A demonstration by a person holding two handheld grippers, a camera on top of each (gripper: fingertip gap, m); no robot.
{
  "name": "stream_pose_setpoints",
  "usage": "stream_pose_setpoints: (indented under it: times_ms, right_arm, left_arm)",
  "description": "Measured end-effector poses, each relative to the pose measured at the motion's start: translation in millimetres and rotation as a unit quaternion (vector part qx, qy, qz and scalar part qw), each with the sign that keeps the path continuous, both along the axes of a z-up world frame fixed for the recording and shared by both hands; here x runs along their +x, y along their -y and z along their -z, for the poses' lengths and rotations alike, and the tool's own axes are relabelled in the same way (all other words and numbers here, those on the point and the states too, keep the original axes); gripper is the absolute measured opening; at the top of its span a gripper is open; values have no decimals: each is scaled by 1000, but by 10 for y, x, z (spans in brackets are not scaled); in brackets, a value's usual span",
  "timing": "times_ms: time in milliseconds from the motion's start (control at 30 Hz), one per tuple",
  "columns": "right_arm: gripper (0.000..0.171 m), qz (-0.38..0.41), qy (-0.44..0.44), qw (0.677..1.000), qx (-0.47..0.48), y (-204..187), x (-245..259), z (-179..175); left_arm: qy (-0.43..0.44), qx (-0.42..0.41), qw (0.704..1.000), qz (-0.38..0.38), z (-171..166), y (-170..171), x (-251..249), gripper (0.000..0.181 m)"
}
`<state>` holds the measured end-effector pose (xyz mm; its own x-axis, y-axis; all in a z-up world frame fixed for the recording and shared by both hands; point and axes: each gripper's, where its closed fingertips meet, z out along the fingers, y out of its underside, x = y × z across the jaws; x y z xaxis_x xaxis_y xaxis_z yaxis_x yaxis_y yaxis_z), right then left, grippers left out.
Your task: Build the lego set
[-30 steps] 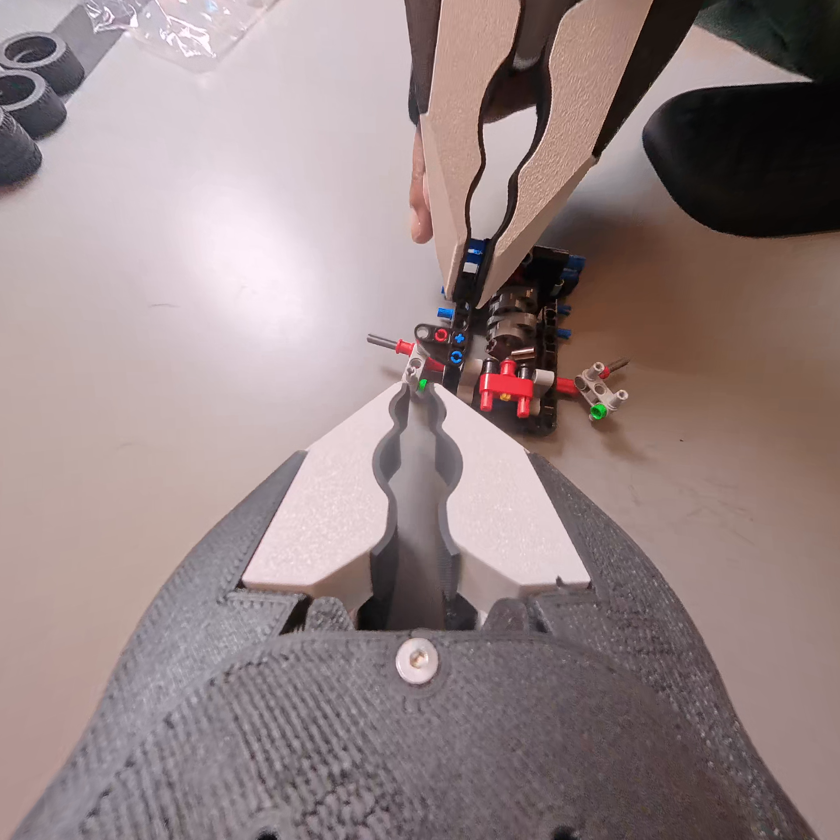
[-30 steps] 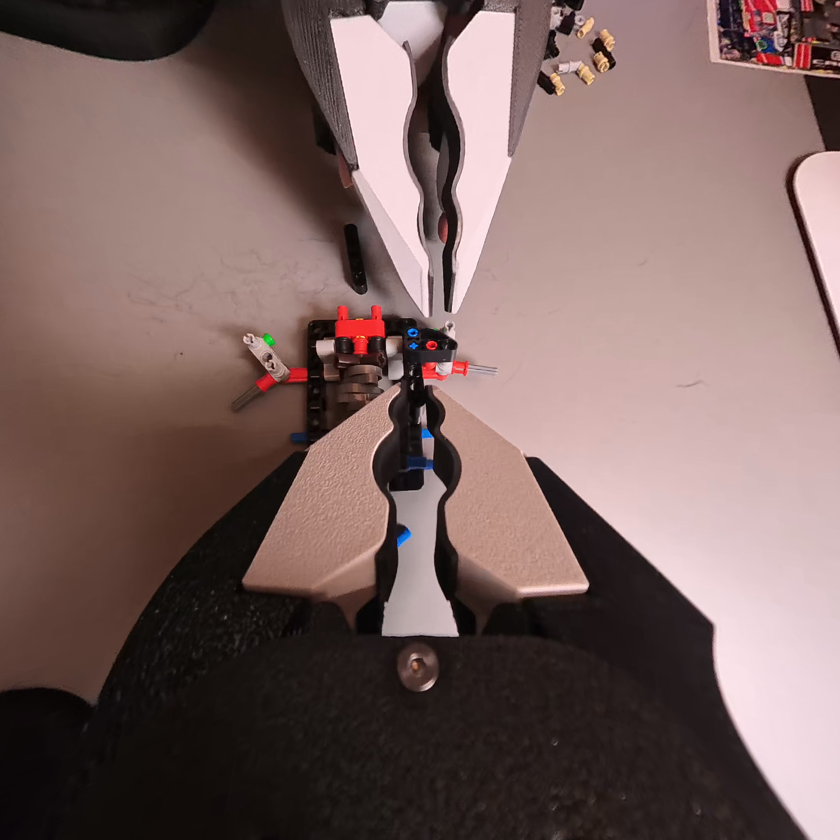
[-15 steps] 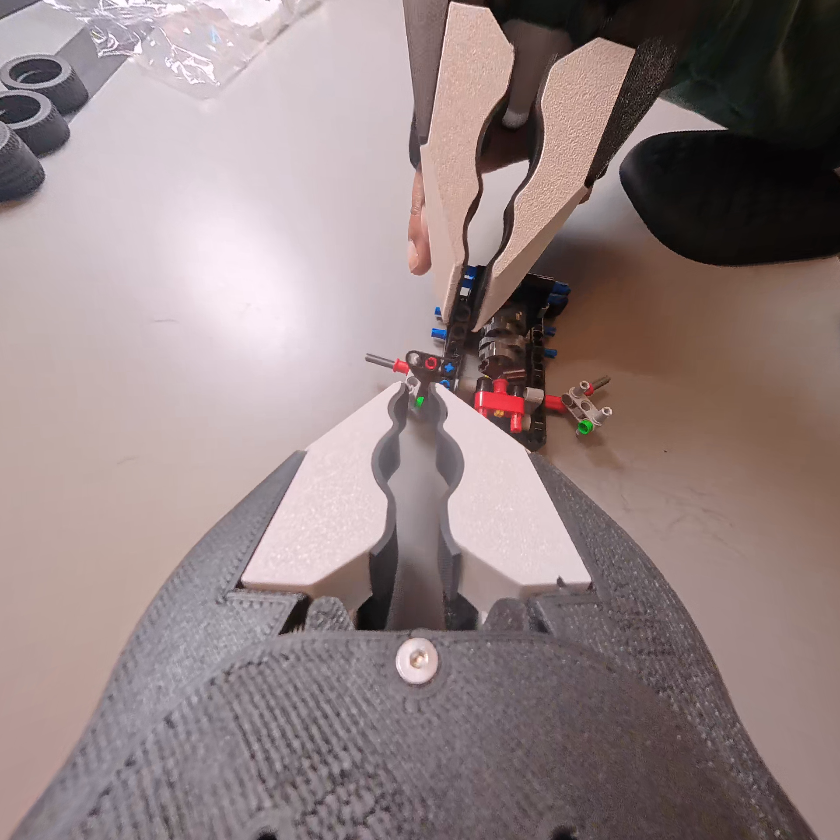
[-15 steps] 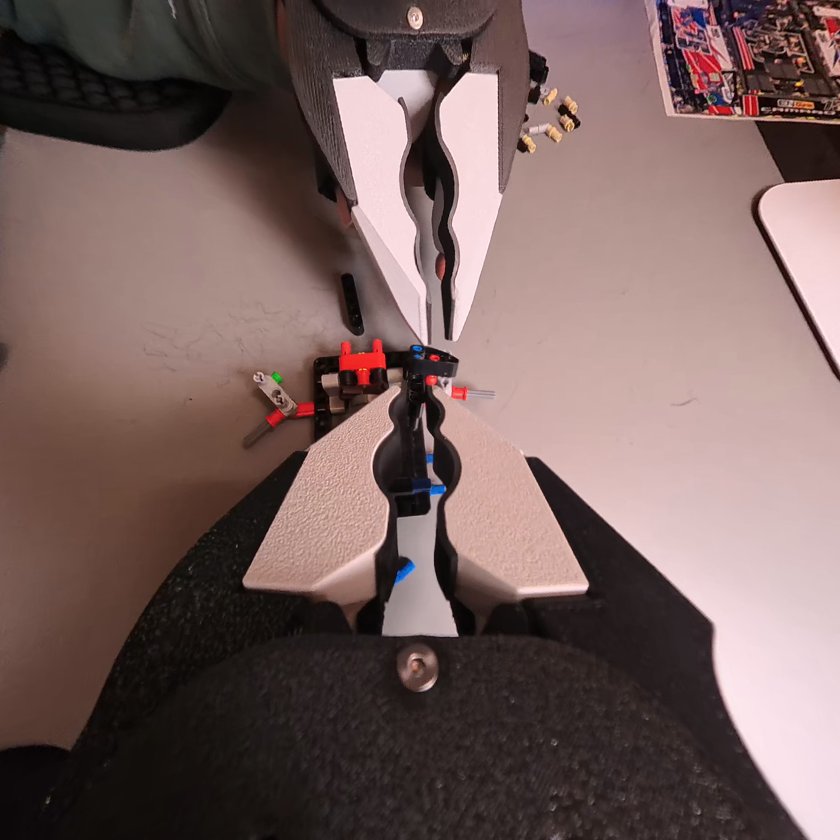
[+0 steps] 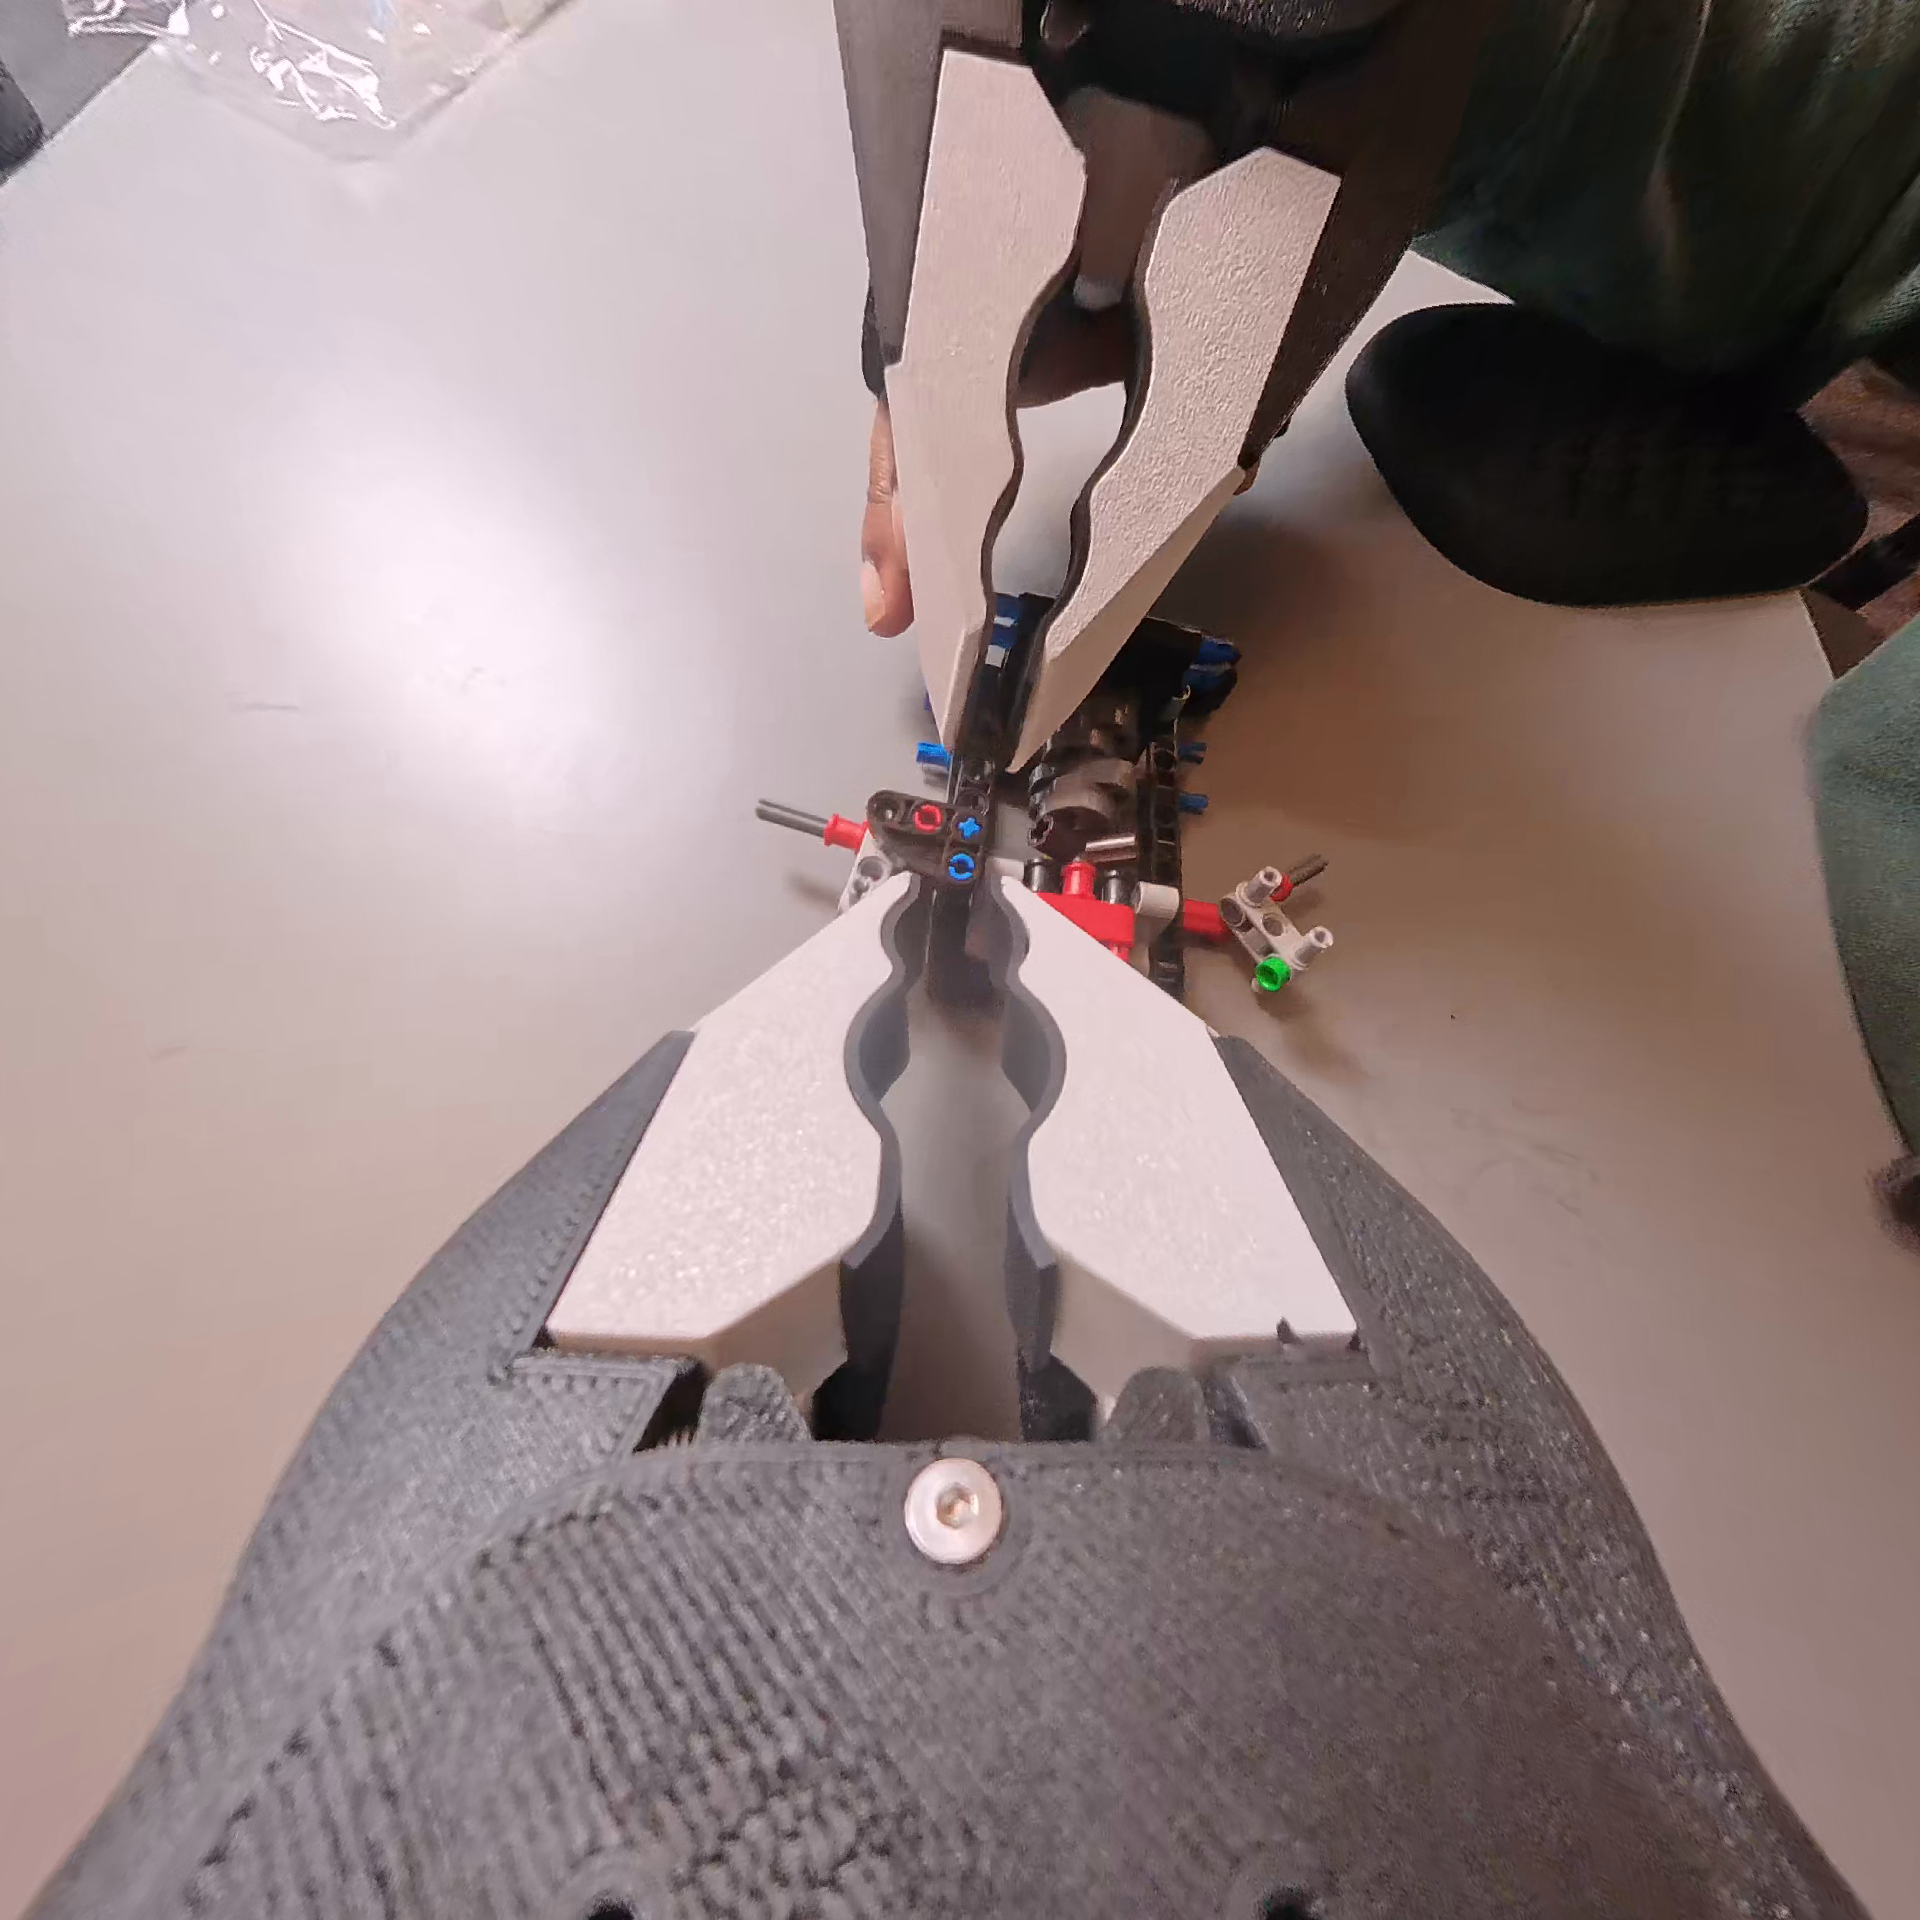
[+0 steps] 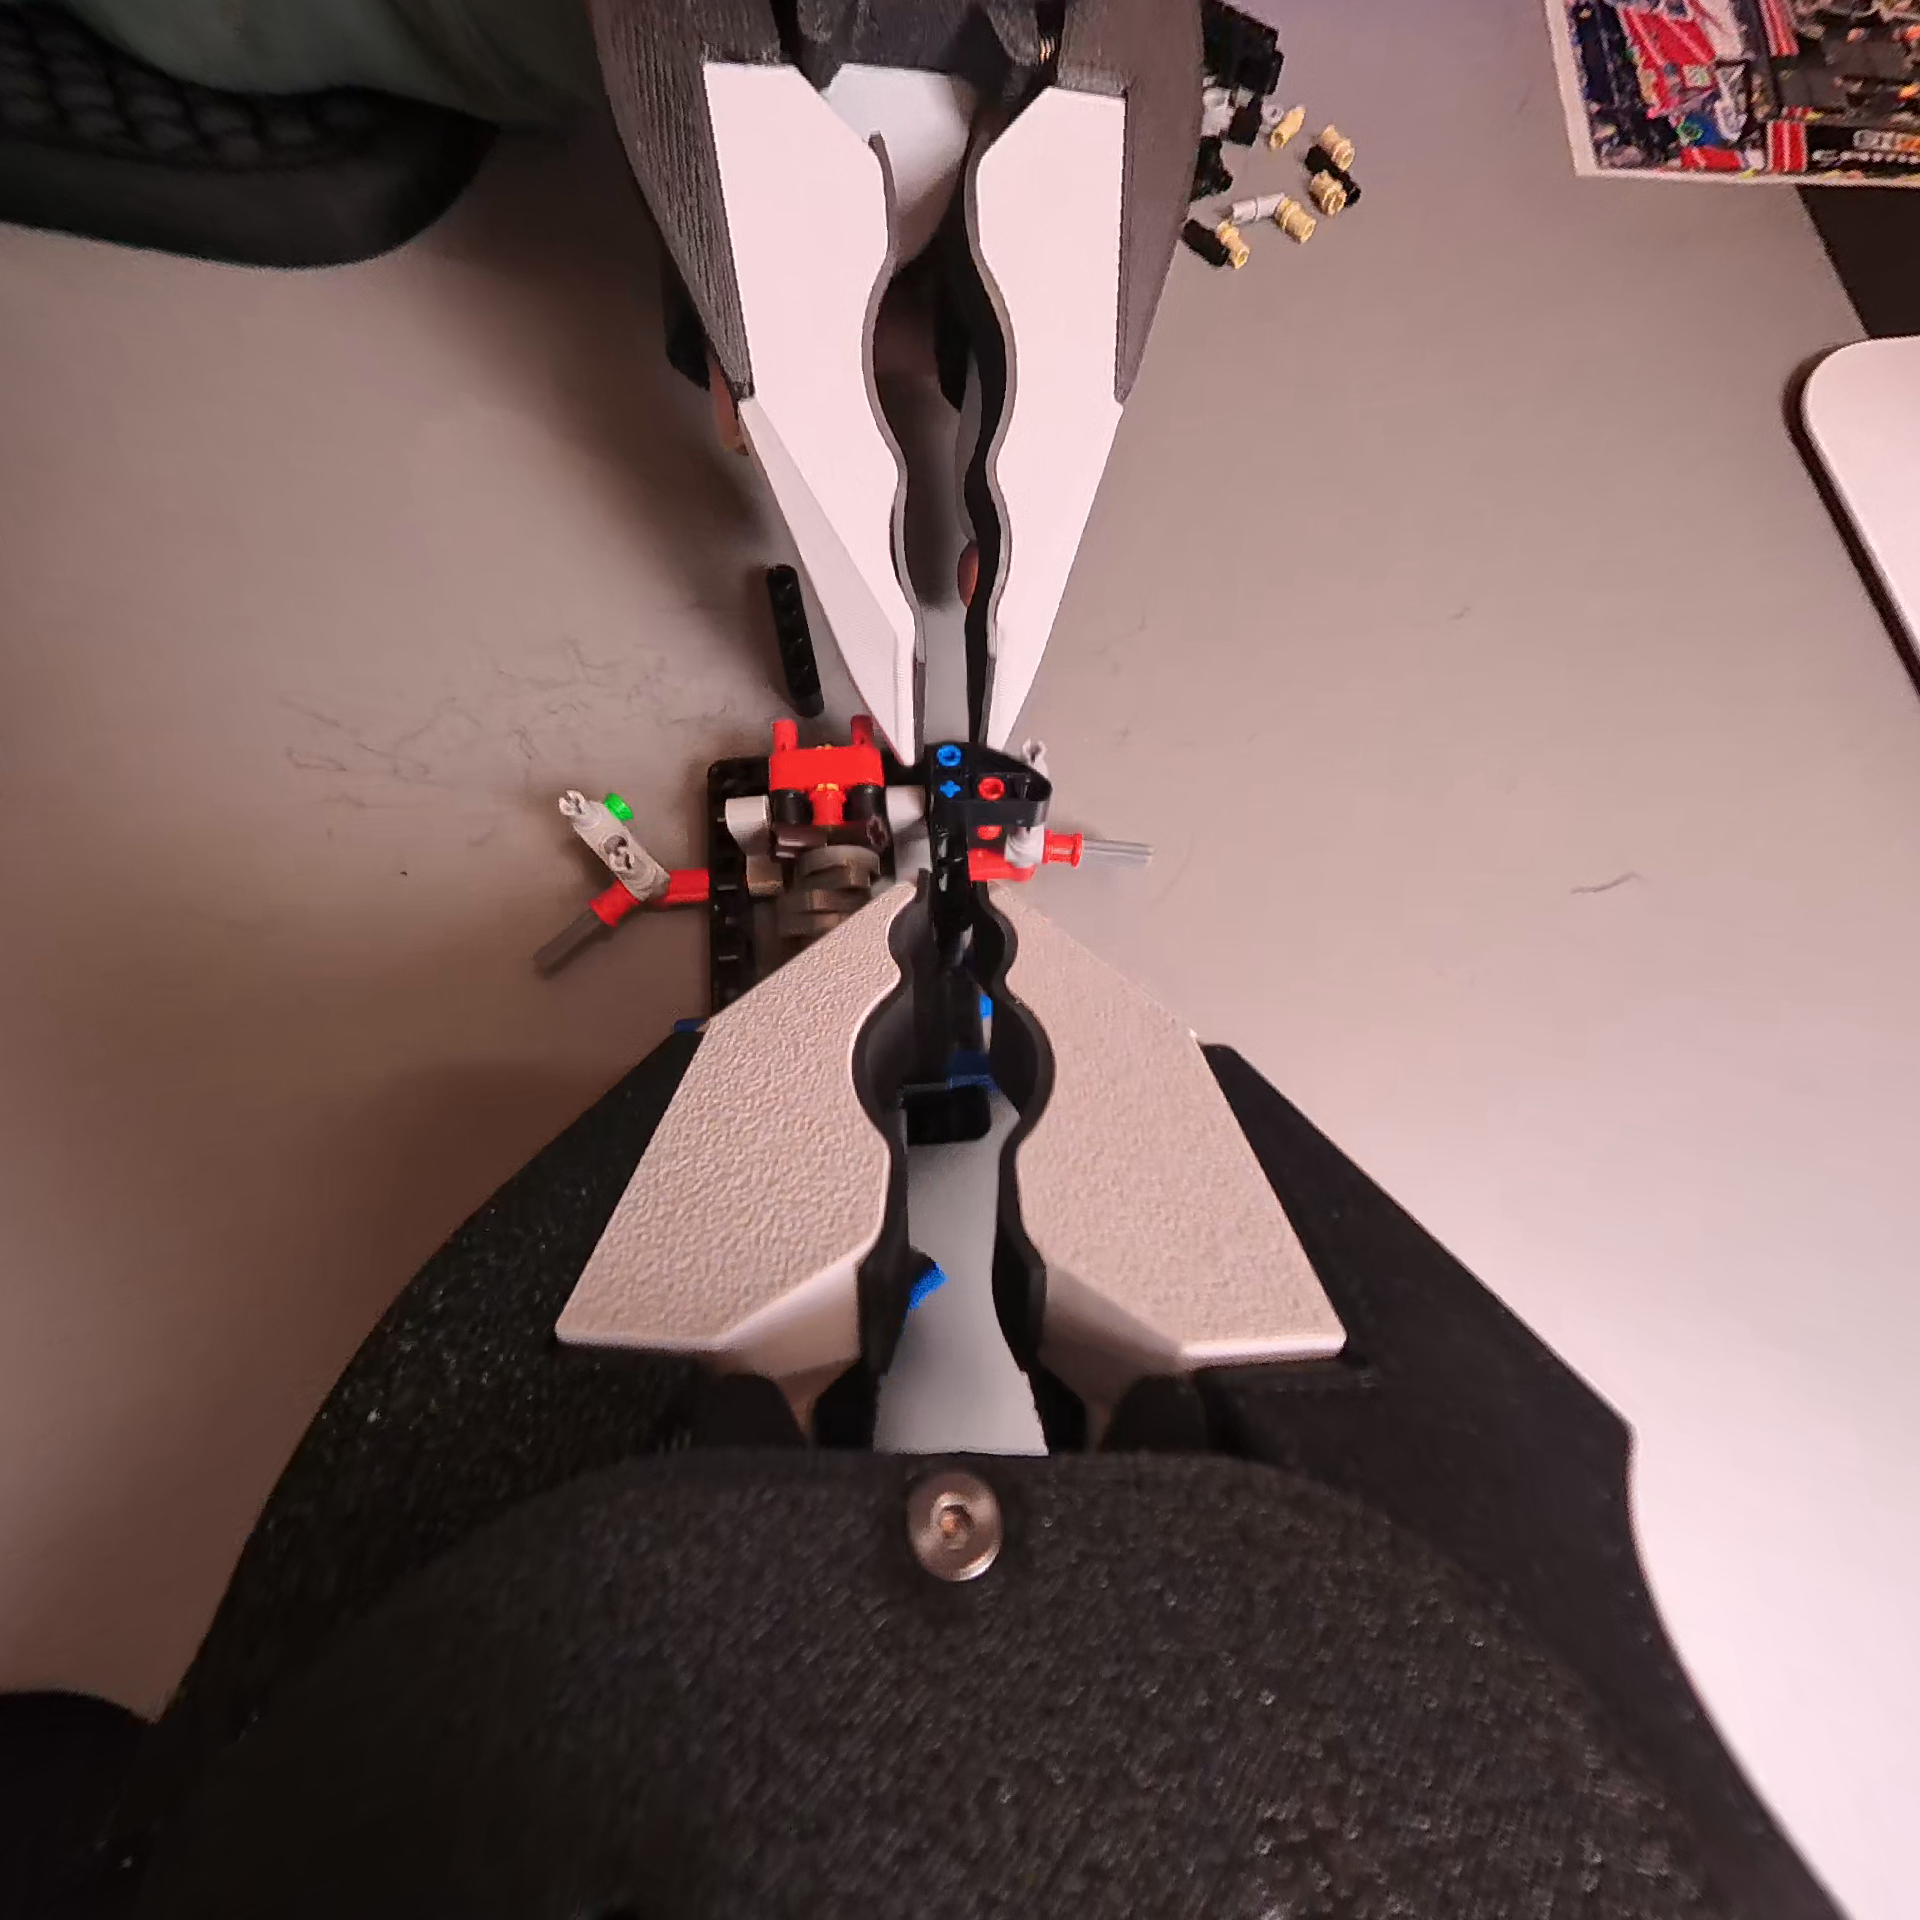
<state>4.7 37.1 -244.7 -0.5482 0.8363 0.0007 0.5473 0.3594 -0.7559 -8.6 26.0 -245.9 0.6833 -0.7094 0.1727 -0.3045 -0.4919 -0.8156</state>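
Both grippers (image 5: 957,904) (image 6: 957,914) pinching chassis (image 6: 821,831), table (image 5: 416,520) open

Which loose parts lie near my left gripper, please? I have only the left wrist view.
Observer: A loose black beam lies beside the left gripper, just past the model.
Operator: Thank you. Are there more spare parts that way?
Observer: Yes, small tan and black pins lie scattered farther off, on the other side of that gripper from the beam.
Operator: Is there a booklet in sight?
Observer: Yes, a colourful booklet lies beyond the pins, at the top right edge of the right wrist view.
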Motion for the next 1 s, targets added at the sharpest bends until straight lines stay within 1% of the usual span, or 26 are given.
stream_pose_setpoints:
  times_ms: [133,333,433,500,600,767,1000]
  right_arm:
    - [4,-6,18,1000,22,-16,18,48]
    - [4,-17,31,999,31,-18,14,50]
    - [4,-21,35,999,33,-20,7,47]
    - [4,-24,37,998,33,-18,3,49]
    - [4,-25,40,998,32,-19,-2,64]
    - [4,-28,40,998,28,-13,-3,65]
    - [6,-22,35,999,22,-20,-26,78]
  left_arm:
    - [-7,2,1000,3,17,3,27,7]
    - [-17,5,1000,-2,14,3,-8,8]
    - [-2,21,1000,-19,-79,-50,-49,13]
    - [7,31,999,-23,-128,-77,-44,20]
    - [-2,43,999,-21,-115,-102,3,25]
    - [-20,35,999,-20,-25,-119,41,19]
    - [-16,13,999,-36,-14,-122,28,19]
